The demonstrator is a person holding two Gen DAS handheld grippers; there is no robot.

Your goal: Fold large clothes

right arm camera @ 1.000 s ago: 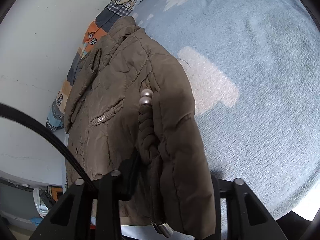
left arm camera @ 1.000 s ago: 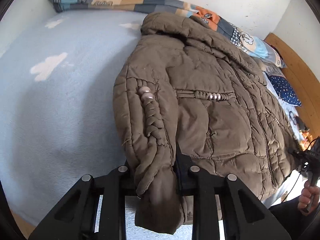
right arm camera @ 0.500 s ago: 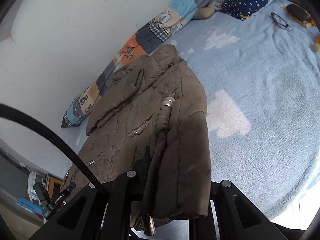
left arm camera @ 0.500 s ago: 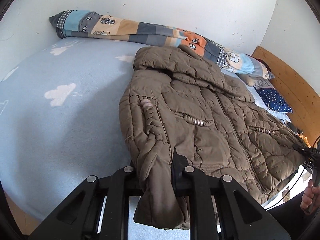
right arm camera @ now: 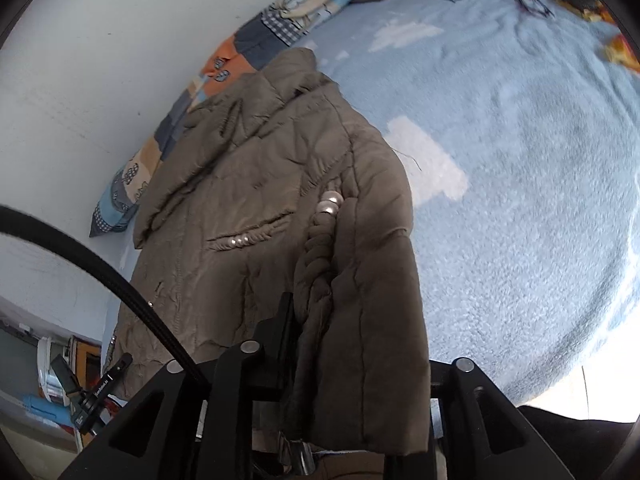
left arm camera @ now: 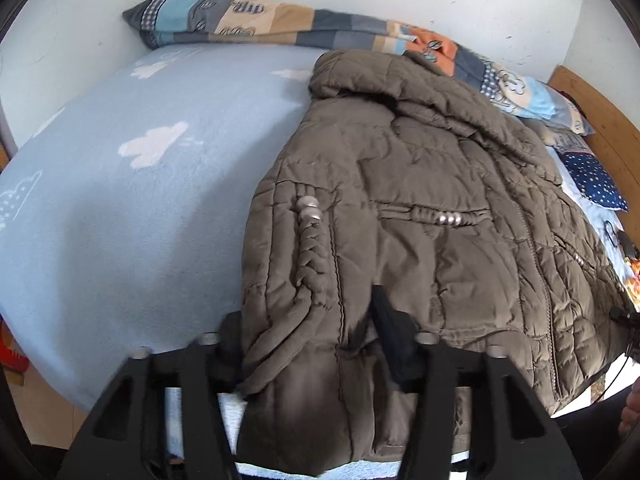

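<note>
A brown quilted jacket (left arm camera: 440, 216) lies on the bed (left arm camera: 132, 208), which is covered by a light blue blanket with white cloud shapes. The jacket's collar end points toward the patchwork pillow (left arm camera: 280, 24) lying along the white wall. One sleeve (left arm camera: 296, 280), trimmed with a braided cord and two silver beads, is folded over the jacket front.

The left hand-held gripper (left arm camera: 316, 344) is closed on the cuff end of this sleeve; brown fabric fills the gap between its two black fingers and hangs down past them.

In the right wrist view, the right hand-held gripper (right arm camera: 340, 364) likewise grips a sleeve (right arm camera: 360, 300) with braided trim and silver beads; its fingers are closed against the padded fabric, and the cuff hangs below them. A black cable (right arm camera: 100, 276) crosses the left part of this view.

Beyond the jacket, away from the pillow's checked end, a dark blue star-print cushion (left arm camera: 592, 180) rests against the wooden headboard (left arm camera: 600, 120). A pair of glasses (right arm camera: 532, 2) lies on the blanket near that cushion.
</note>
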